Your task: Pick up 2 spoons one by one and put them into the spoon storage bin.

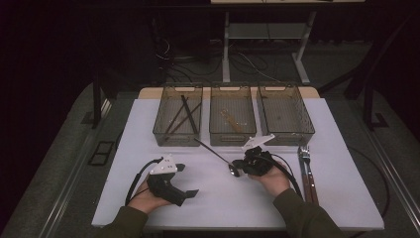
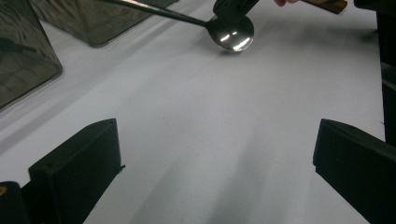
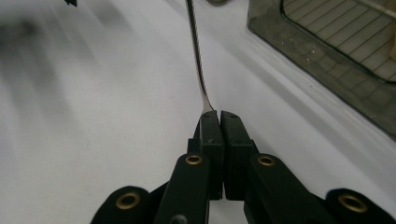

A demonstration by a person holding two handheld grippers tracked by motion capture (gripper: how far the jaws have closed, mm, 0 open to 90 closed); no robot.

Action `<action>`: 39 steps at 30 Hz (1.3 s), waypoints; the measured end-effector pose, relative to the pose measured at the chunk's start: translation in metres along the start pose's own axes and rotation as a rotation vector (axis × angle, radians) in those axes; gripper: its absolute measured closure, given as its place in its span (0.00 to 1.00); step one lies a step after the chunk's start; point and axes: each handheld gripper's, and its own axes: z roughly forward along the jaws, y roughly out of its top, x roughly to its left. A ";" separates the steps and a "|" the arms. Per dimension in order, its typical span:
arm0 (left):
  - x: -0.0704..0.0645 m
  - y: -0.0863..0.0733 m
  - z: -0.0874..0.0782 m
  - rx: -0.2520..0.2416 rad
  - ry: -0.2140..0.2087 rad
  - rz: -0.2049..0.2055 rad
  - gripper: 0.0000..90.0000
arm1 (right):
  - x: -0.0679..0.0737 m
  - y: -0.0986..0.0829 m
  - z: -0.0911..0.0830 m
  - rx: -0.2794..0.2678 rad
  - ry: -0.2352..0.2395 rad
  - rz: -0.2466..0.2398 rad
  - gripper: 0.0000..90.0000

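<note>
The right claw (image 1: pixel 241 163) is clamped on a long polished steel spoon (image 1: pixel 218 154), its jaws pressed together at the neck where the handle meets the bowl. The bowl (image 2: pixel 231 33) lies under the claw, touching or just above the white counter (image 1: pixel 223 198); from here I cannot tell which. The slim handle (image 3: pixel 196 51) runs forward, away from the claw, toward the three smoky translucent plastic bins (image 1: pixel 233 116) beyond it. Gripping so near the bowl probably leaves the long handle free to swing ahead, so that it can be aimed into a bin.

The left claw (image 1: pixel 185 181) rests low over the counter with its jaws wide apart and nothing between them. It sits well off to the side of the spoon, evidently kept clear of the working hand.

A wooden-handled fork (image 1: pixel 305 163) and another piece of cutlery lie on the outer side of the right claw, seemingly waiting for sorting. The bin ahead of the left claw holds dark chopsticks (image 1: pixel 185 114); the middle one holds pale wooden pieces (image 1: pixel 232 120).
</note>
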 end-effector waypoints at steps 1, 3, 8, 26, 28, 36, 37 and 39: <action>0.000 0.000 0.000 -0.001 0.000 -0.001 0.00 | 0.000 0.000 -0.002 -0.004 0.000 0.001 0.99; 0.000 0.000 0.000 -0.002 0.000 -0.001 0.00 | 0.000 0.000 -0.006 -0.012 0.002 -0.008 0.99; 0.000 0.000 -0.001 -0.005 0.001 -0.005 0.00 | 0.000 0.001 -0.014 -0.030 -0.008 -0.012 0.99; 0.002 -0.001 0.001 -0.006 0.005 0.007 0.00 | -0.020 0.010 -0.042 -0.105 -0.059 0.049 0.98; 0.002 -0.001 0.001 -0.005 0.005 0.006 0.00 | -0.023 0.011 -0.044 -0.108 -0.071 0.051 0.98; 0.002 -0.001 0.001 -0.001 0.006 0.006 0.00 | -0.031 0.018 -0.053 -0.135 -0.106 0.068 0.98; 0.002 -0.001 0.001 -0.001 0.006 0.006 0.00 | -0.033 0.019 -0.054 -0.142 -0.110 0.072 0.98; 0.002 -0.001 0.001 -0.001 0.005 0.006 0.00 | -0.036 0.022 -0.056 -0.153 -0.117 0.085 0.98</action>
